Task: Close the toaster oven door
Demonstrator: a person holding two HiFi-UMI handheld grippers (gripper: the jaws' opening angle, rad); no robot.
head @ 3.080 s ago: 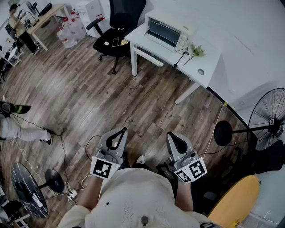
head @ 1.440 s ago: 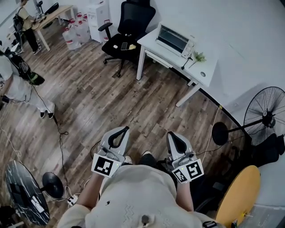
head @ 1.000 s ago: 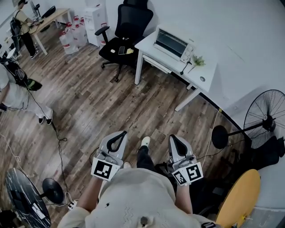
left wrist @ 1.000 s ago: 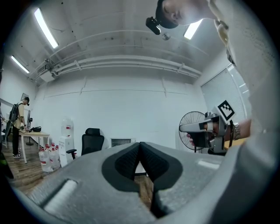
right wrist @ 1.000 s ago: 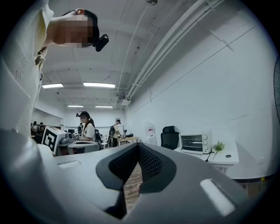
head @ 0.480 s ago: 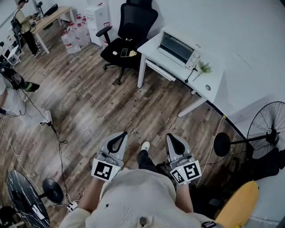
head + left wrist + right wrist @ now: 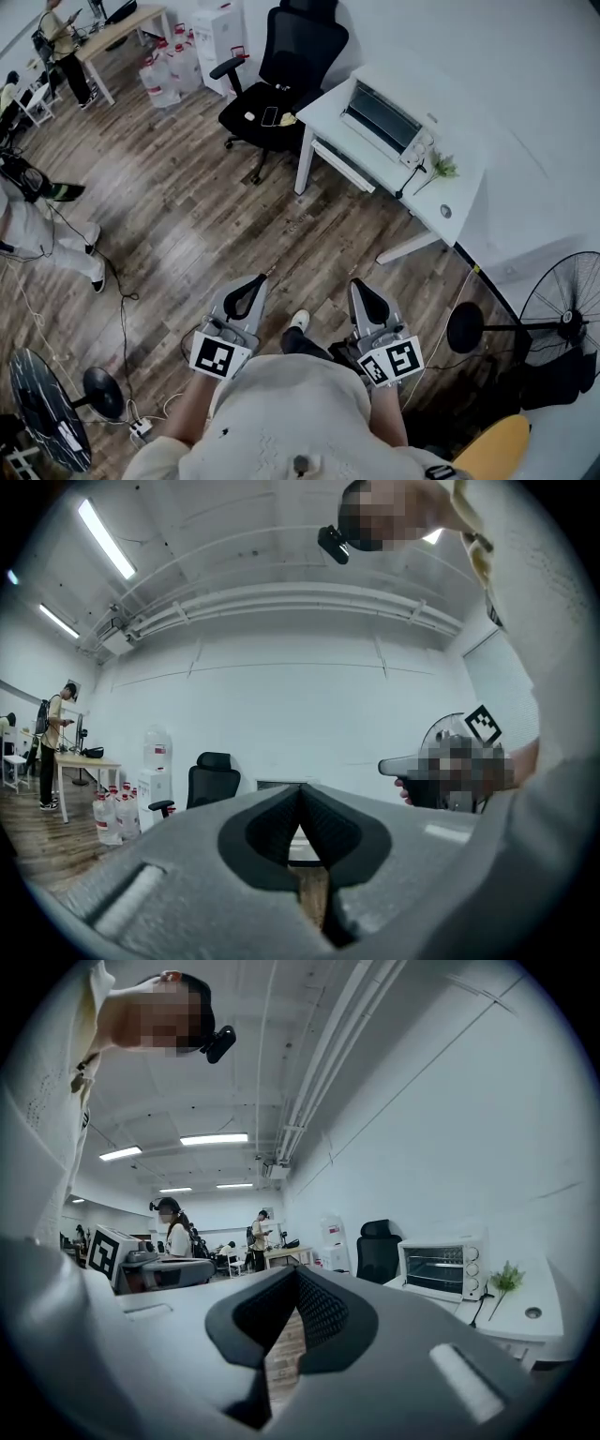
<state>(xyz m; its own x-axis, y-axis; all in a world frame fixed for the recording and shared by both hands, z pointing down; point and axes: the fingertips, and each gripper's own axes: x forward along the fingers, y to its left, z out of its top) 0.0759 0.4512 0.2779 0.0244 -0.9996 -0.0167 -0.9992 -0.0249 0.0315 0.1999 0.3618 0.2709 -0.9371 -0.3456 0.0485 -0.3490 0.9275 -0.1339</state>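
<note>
The toaster oven [image 7: 386, 120] sits on the white tabletop [image 7: 466, 204] across the wooden floor, well apart from the left gripper [image 7: 253, 281] and right gripper [image 7: 361, 286], both with jaws pressed together, empty.

Toaster oven [image 7: 389, 117] on desk [image 7: 330, 101] beside chair [image 7: 286, 80]

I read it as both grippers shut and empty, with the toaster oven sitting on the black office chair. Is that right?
Not quite. The head view shows the toaster oven sitting on the white desk, with the black office chair beside that desk. The left gripper and right gripper are indeed shut and empty.
</note>
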